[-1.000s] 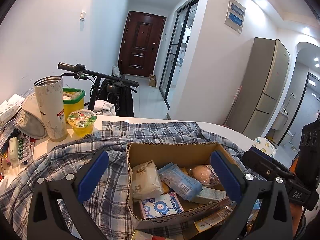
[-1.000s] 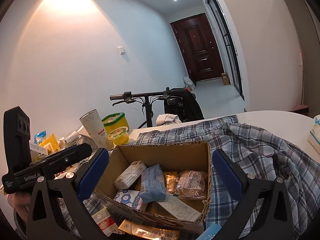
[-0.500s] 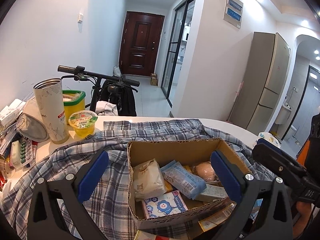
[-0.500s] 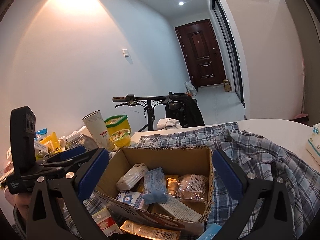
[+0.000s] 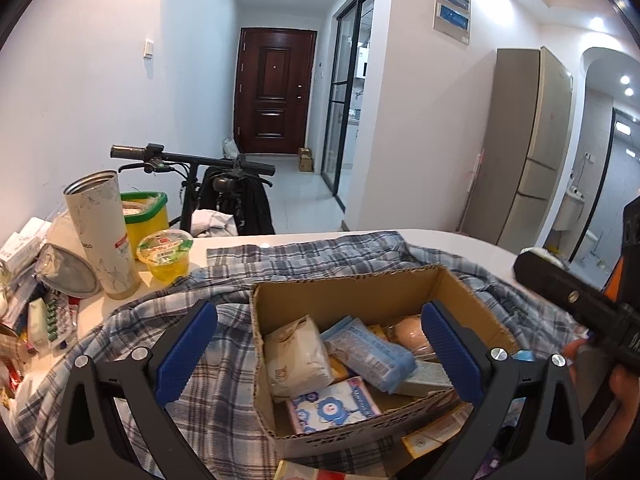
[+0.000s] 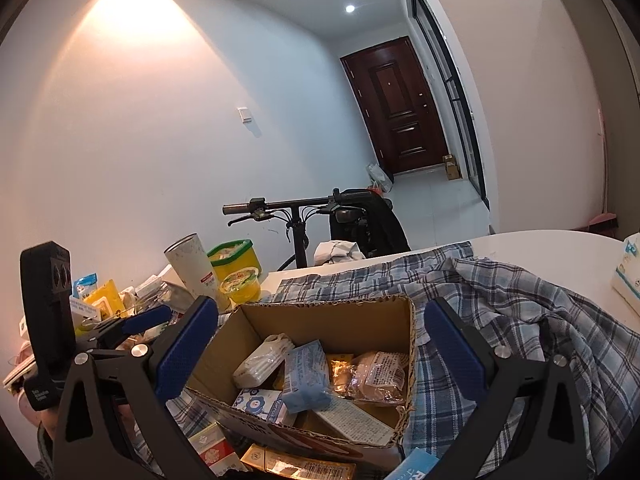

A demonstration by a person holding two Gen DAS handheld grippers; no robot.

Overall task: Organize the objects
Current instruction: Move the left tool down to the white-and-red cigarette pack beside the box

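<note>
An open cardboard box [image 5: 360,292] sits on a blue plaid shirt [image 5: 224,364] on the white table. It holds several packets: a white pouch [image 5: 296,356], a blue pack [image 5: 368,352], a cartoon tissue pack [image 5: 332,404]. The box also shows in the right wrist view [image 6: 324,320]. My left gripper [image 5: 320,352] is open and empty, just above the box's near side. My right gripper [image 6: 320,348] is open and empty above the same box. The left gripper shows at the left of the right wrist view [image 6: 132,324], the right gripper at the right of the left wrist view [image 5: 576,300].
A tall white tumbler [image 5: 102,232], a yellow tub with green lid [image 5: 144,216] and a jelly cup [image 5: 164,254] stand at the back left among clutter. Flat boxes [image 6: 296,464] lie before the carton. A tissue box [image 6: 628,276] stands far right. A bicycle [image 5: 224,184] stands beyond the table.
Both grippers have risen and pulled back slightly from the box, still open. The right gripper has drifted right and lower in the left wrist view.
</note>
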